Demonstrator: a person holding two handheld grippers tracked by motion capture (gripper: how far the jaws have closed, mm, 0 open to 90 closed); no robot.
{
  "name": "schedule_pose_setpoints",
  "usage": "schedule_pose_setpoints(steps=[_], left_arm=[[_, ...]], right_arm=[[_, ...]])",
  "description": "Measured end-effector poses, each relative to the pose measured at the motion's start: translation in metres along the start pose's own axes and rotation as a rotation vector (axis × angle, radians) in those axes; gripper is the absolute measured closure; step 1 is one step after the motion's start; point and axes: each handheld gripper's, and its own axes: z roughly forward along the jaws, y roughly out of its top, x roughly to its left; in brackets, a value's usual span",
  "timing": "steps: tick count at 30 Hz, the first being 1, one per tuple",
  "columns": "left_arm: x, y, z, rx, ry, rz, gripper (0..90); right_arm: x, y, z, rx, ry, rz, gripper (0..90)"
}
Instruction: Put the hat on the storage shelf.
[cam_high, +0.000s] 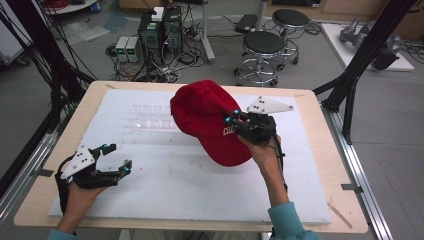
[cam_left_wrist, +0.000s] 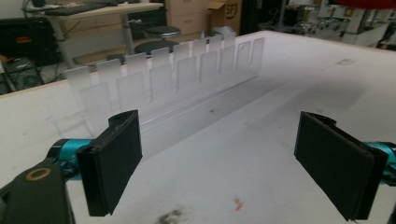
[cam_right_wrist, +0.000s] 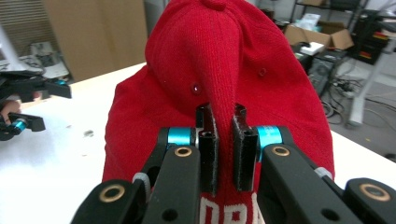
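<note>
The right gripper (cam_high: 239, 121) has its jaws pinched tight on a fold of the red knitted baseball cap (cam_high: 210, 120), lifting it clear of the white foam board (cam_high: 165, 180); from the board's centre the cap hangs at about one o'clock, its crown toward eleven and its brim, with white lettering, dipping toward five. In the right gripper view the right gripper (cam_right_wrist: 226, 140) squeezes a ridge of the cap (cam_right_wrist: 224, 60) between its black pads, the fabric bunching upward from them. The left gripper (cam_high: 116, 159) sits low at about eight o'clock on the board, jaws spread wide and holding nothing. Its own view shows the left gripper (cam_left_wrist: 219, 163) with both pads well apart over bare board, and a clear acrylic slotted rack (cam_left_wrist: 163, 79) standing at twelve o'clock ahead of it. In the high view that rack (cam_high: 150, 117) lies just beside the cap, at its nine o'clock.
</note>
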Motion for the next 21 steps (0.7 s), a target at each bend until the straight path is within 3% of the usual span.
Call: schedule_pose_setpoints(steps=[8, 11, 21], left_arm=[[-0.022, 0.020, 0.009, -0.012, -0.118, -0.009, 14.3], [-0.030, 0.025, 0.014, -0.017, -0.134, 0.004, 13.3], [-0.053, 0.039, 0.034, 0.038, -0.237, -0.063, 12.0]], right_arm=[[0.020, 0.000, 0.013, -0.019, 0.057, -0.029, 83.5], [0.027, 0.000, 0.017, -0.029, 0.059, -0.043, 83.6], [0.043, 0.000, 0.031, -0.064, 0.088, -0.048, 83.5]])
